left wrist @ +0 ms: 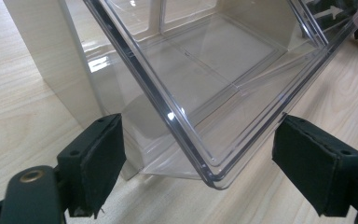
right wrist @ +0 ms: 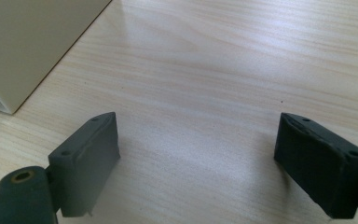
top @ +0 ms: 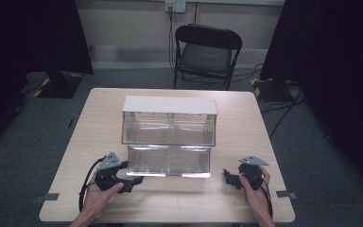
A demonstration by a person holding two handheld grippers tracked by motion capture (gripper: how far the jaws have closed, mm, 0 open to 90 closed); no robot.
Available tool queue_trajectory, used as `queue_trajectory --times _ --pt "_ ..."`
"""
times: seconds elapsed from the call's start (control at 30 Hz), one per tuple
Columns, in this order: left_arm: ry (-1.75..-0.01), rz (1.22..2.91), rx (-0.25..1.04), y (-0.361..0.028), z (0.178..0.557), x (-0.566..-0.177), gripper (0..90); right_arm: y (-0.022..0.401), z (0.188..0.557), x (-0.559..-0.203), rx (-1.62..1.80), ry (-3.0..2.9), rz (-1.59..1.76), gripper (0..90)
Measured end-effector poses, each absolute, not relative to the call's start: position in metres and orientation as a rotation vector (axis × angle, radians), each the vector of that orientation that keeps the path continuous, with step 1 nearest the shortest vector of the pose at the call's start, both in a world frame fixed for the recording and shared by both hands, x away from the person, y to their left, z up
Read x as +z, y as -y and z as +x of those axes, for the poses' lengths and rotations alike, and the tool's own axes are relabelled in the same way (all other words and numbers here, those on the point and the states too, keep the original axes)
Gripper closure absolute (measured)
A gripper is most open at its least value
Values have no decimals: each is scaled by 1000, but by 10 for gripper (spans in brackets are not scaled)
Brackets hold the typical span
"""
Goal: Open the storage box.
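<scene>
A clear drawer [top: 169, 161] stands pulled out of the lower row of a small cabinet [top: 169, 105] in the middle of the table [top: 246, 142], its front edge towards the person. The left gripper [top: 137, 180] sits at the drawer's near left corner; in the left gripper view its jaws stand spread on either side of that corner [left wrist: 213, 173], pads clear of the plastic, nothing pinched. The right gripper [top: 227, 175] hovers over bare table off the drawer's right end, well apart from it, jaws likewise wide and empty. The risk I see lies in the grip: a rounded corner of slick plastic gives the pads little to bite, so closing there may let them skid off or twist the drawer askew. A push from one corner alone could jam the drawer in its slot, or shove the light cabinet back across the table, since the right gripper steadies nothing.
</scene>
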State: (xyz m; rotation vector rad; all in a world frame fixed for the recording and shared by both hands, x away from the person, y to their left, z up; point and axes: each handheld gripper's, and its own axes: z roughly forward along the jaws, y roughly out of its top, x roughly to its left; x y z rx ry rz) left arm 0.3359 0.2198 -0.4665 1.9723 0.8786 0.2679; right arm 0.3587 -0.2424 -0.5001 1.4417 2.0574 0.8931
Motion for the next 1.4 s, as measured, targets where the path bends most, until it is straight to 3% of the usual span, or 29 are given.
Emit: queue_trajectory --times 1.4 --pt "-861 1938 277 -222 329 -460 154 242 359 -500 894 -2058 1440 132"
